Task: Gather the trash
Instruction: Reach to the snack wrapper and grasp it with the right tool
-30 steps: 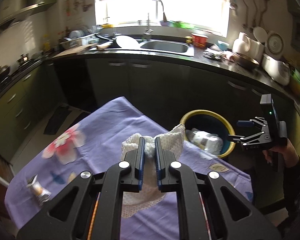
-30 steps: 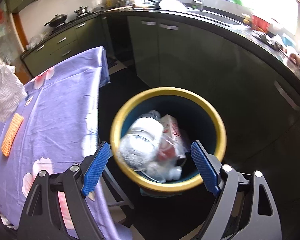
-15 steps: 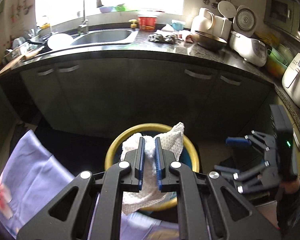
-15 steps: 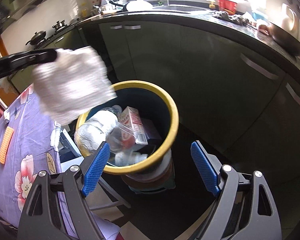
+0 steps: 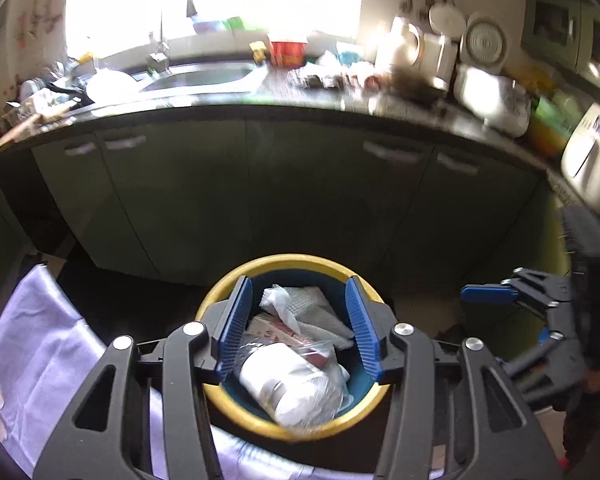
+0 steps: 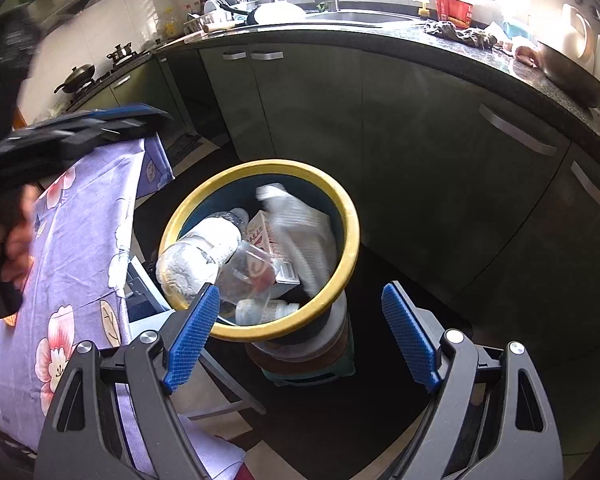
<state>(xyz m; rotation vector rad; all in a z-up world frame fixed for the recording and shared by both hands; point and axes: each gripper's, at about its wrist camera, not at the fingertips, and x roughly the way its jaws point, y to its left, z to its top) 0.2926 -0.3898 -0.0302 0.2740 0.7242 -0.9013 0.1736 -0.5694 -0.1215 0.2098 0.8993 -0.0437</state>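
A yellow-rimmed blue trash bin (image 5: 236, 404) (image 6: 350, 216) stands on the floor beside the table. Inside it lie a white cloth (image 5: 320, 318) (image 6: 304, 232), a plastic bottle (image 6: 204, 248), a carton (image 6: 266, 238) and a clear bag. My left gripper (image 5: 298, 326) hovers right above the bin with its jaws opening and nothing between them; the cloth lies below in the bin. In the right wrist view the left gripper (image 6: 100, 120) shows at the left. My right gripper (image 6: 300, 334) is open and empty over the bin's near rim, also seen as the right gripper (image 5: 488, 294) from the left wrist.
A table with a purple flowered cloth (image 6: 80, 240) (image 5: 40, 352) stands left of the bin. Dark green cabinets (image 6: 420, 140) under a black counter run behind it. The bin rests on a stack of stools (image 6: 308, 360). A person's hand (image 6: 16, 244) holds the left gripper's handle.
The left gripper carried the white cloth from over the table to above the bin, then its jaws parted and the cloth dropped into the bin. The right gripper shifted slightly beside the bin.
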